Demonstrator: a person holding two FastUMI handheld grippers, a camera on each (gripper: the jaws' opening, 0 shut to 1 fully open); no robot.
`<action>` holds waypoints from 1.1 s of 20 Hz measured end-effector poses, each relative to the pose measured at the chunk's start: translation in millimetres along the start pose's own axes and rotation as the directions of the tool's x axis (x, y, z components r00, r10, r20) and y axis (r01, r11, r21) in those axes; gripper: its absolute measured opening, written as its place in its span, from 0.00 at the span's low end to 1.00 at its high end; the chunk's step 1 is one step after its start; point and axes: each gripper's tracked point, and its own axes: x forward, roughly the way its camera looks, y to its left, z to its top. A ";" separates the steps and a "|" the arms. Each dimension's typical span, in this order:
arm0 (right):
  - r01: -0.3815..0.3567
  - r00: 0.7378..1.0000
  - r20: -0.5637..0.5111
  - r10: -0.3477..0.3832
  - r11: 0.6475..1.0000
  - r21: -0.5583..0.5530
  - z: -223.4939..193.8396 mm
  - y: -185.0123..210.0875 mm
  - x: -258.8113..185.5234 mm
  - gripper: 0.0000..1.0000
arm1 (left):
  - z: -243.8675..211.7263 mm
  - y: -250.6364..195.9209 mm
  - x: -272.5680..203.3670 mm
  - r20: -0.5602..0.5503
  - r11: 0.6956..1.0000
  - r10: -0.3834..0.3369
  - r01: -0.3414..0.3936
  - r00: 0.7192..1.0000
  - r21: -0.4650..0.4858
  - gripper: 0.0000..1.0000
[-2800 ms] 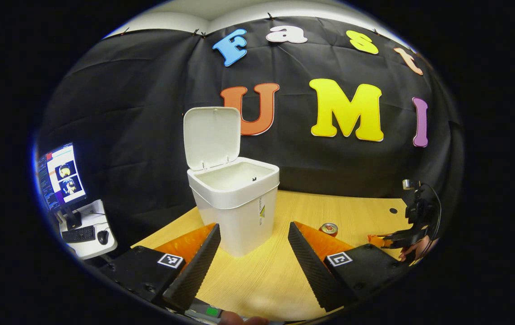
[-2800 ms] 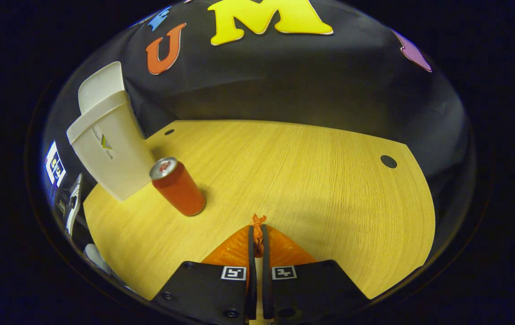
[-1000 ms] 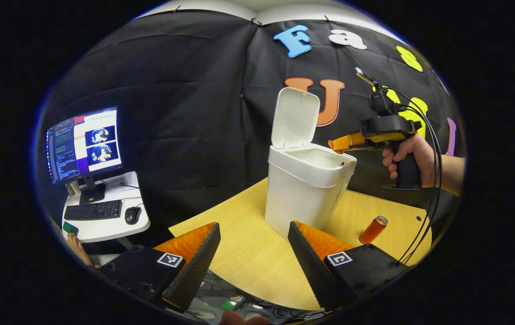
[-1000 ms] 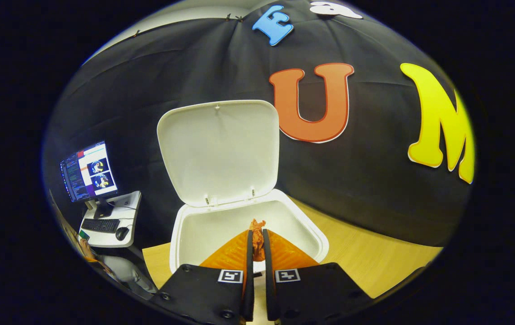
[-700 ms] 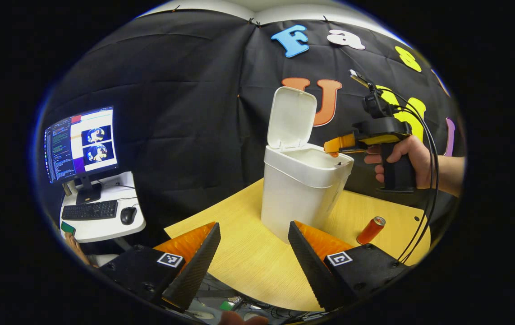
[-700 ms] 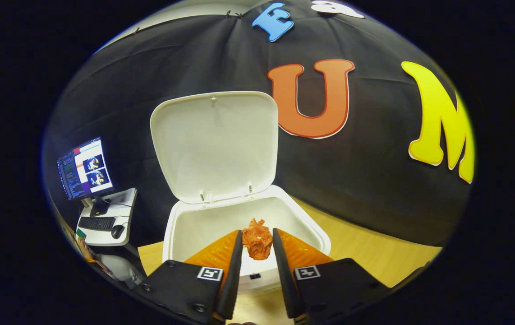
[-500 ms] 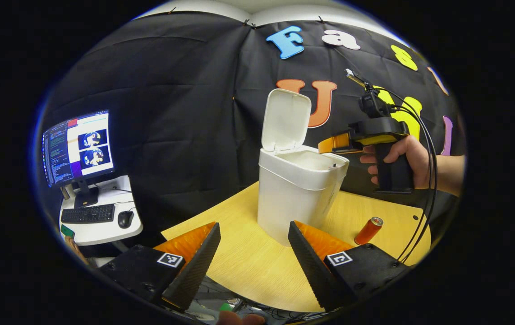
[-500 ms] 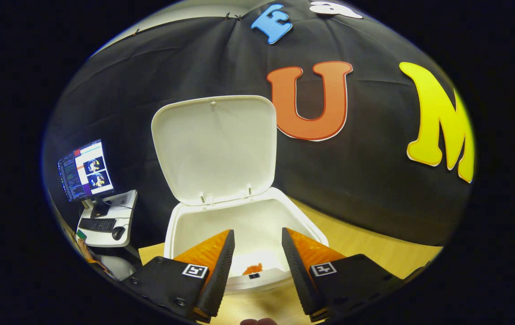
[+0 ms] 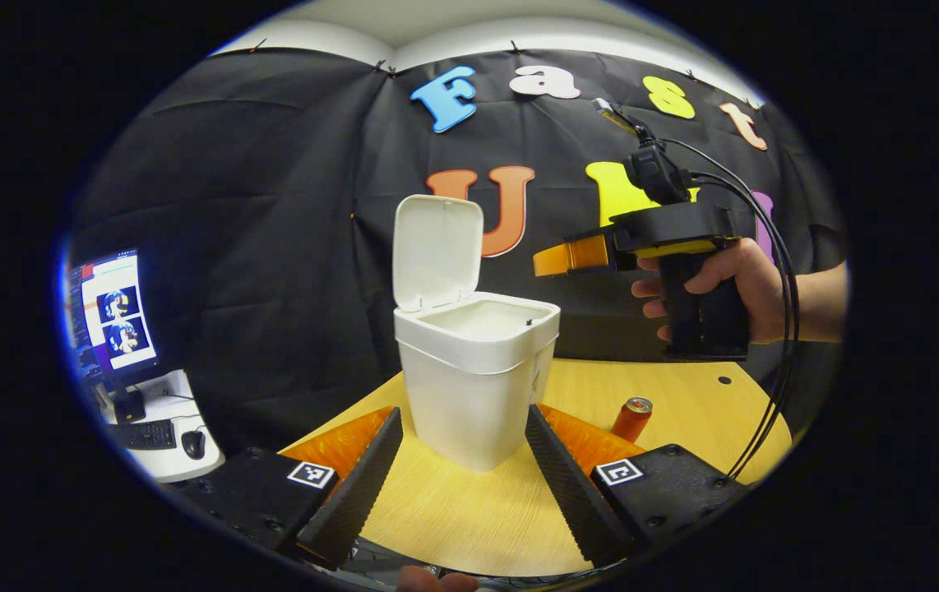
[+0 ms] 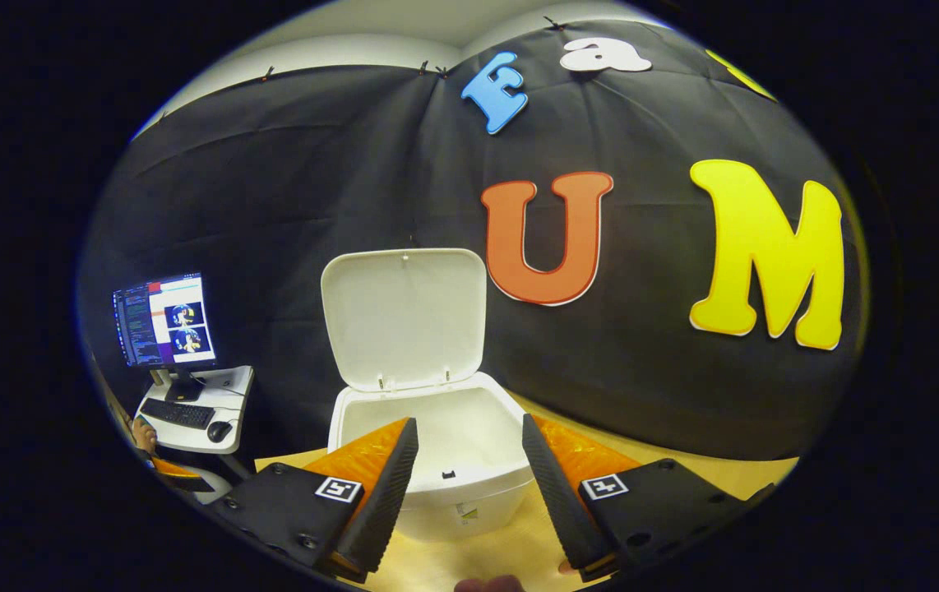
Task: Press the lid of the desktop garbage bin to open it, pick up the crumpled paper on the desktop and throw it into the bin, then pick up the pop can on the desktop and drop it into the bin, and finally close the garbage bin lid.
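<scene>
The white desktop bin (image 9: 474, 386) stands on the wooden table (image 9: 469, 514) with its lid (image 9: 435, 251) raised upright. My left gripper (image 9: 463, 469) is open, low over the table, its fingers framing the bin's base. A red pop can (image 9: 631, 418) stands upright to the right of the bin. My right gripper (image 10: 465, 473) is open with nothing between its fingers, held just before the open bin (image 10: 445, 460) and above its rim. In the left gripper view that right gripper (image 9: 576, 255) hangs in the air right of the lid, in a hand (image 9: 733, 284). The crumpled paper is out of sight.
A side desk (image 9: 161, 427) with a monitor (image 9: 112, 312), keyboard and mouse stands off the table's left. Cables (image 9: 774, 329) trail from the right gripper down past the table's right edge. Bare tabletop lies in front of the bin.
The right gripper opened over the bin and the orange crumpled paper fell inside. Since then the right gripper has drawn back and up from the bin. The left gripper's view has swung toward the bin.
</scene>
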 end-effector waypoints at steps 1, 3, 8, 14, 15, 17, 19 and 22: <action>0.016 1.000 0.021 -0.016 1.000 -0.007 5.2 -8.3 -13.7 0.81 | 2.2 -9.5 1.7 0.010 1.000 -0.030 0.030 0.999 0.002 0.99; 0.066 0.996 0.055 -0.066 0.998 0.003 11.1 -29.8 -43.8 0.82 | 7.2 -34.7 4.5 0.039 0.995 -0.100 0.101 0.994 -0.006 0.99; 0.230 0.971 0.064 -0.232 0.972 0.043 -8.5 -94.7 -121.1 0.82 | -3.6 -81.0 13.2 0.026 0.976 -0.218 0.217 0.976 0.027 0.99; 0.403 0.914 0.012 -0.405 0.912 0.076 -53.5 -156.9 -215.1 0.82 | -27.8 -142.8 30.2 -0.022 0.935 -0.352 0.353 0.936 0.045 0.99; 0.429 0.903 -0.010 -0.430 0.899 0.090 -64.8 -165.8 -228.4 0.82 | -33.1 -153.2 33.0 -0.028 0.928 -0.370 0.371 0.928 0.042 0.99; 0.486 0.874 -0.046 -0.484 0.865 0.125 -81.4 -185.3 -251.2 0.82 | -42.6 -176.9 38.9 -0.047 0.908 -0.415 0.417 0.908 0.032 0.99; 0.530 0.848 -0.077 -0.525 0.834 0.153 -96.7 -197.5 -274.0 0.80 | -50.4 -191.8 47.4 -0.061 0.901 -0.431 0.433 0.900 0.037 0.99; 0.571 0.821 -0.115 -0.559 0.807 0.151 -116.9 -207.4 -301.0 0.82 | -66.5 -215.1 60.7 -0.089 0.888 -0.453 0.457 0.887 0.044 0.99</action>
